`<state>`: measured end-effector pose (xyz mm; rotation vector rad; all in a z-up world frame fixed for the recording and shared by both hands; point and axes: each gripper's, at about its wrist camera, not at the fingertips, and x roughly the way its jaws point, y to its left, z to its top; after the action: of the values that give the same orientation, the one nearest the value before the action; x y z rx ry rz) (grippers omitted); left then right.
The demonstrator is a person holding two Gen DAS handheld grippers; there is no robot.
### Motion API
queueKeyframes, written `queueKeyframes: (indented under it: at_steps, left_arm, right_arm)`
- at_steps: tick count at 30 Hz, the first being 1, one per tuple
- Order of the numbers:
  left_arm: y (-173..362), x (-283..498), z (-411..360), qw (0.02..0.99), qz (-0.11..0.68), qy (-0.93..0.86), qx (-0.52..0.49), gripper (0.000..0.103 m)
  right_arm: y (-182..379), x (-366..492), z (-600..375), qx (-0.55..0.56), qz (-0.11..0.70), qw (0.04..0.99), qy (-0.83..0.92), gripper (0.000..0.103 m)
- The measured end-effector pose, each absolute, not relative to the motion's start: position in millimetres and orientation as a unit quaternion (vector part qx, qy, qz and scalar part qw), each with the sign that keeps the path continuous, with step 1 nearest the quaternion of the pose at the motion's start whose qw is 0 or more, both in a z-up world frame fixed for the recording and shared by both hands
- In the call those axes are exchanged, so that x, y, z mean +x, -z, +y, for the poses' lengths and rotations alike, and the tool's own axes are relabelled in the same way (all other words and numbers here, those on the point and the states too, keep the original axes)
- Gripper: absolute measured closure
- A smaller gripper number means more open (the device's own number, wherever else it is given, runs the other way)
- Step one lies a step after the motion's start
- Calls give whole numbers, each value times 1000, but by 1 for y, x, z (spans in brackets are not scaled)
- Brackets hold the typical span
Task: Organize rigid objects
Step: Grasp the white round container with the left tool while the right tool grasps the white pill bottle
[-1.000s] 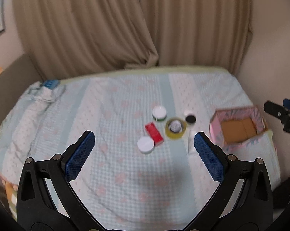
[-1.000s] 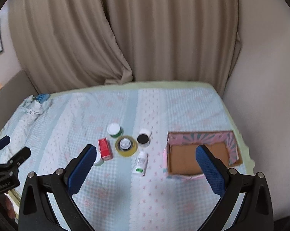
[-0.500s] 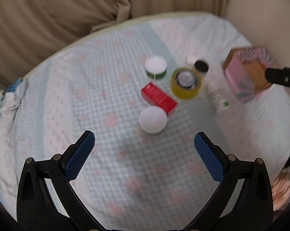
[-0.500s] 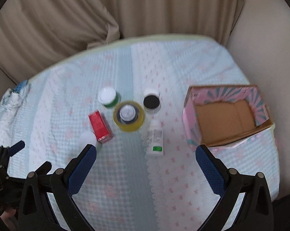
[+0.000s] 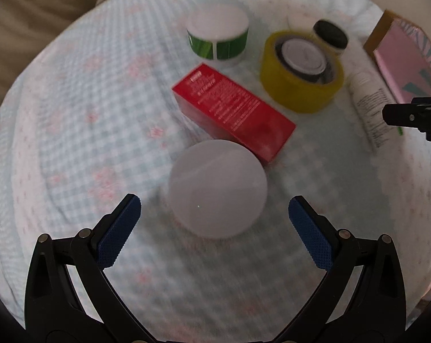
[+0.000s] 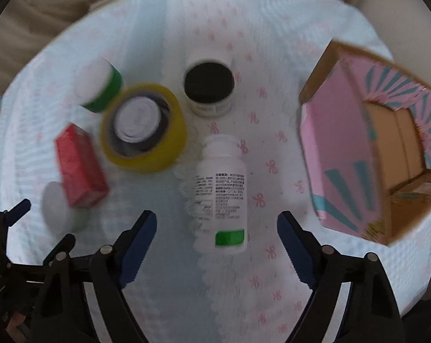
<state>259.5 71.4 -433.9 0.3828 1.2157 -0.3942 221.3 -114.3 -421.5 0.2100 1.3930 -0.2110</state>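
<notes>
both grippers, left gripper and right gripper, gape empty, seemingly above white jar and bottle.

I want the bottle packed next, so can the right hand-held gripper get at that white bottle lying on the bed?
Probably yes. The right hand-held gripper is open, and the white bottle lies just ahead between its fingers. The tape roll and pink box sit off to either side.

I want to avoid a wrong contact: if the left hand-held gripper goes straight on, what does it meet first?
Most likely the white round lid, which sits centred just ahead of the open left hand-held gripper. The red box lies behind it; depth is blurred.
</notes>
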Motion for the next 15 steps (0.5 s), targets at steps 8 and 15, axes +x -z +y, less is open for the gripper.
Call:
queueKeyframes:
  at_steps: [8,15]
  left_arm:
    - [462,271,70,773,583,185,168,35]
    - [465,276,78,774,586,182,156,35]
  right_arm:
    - [469,238,-127,106,675,723,101,47]
    - [480,239,-124,89,684,718,99,57]
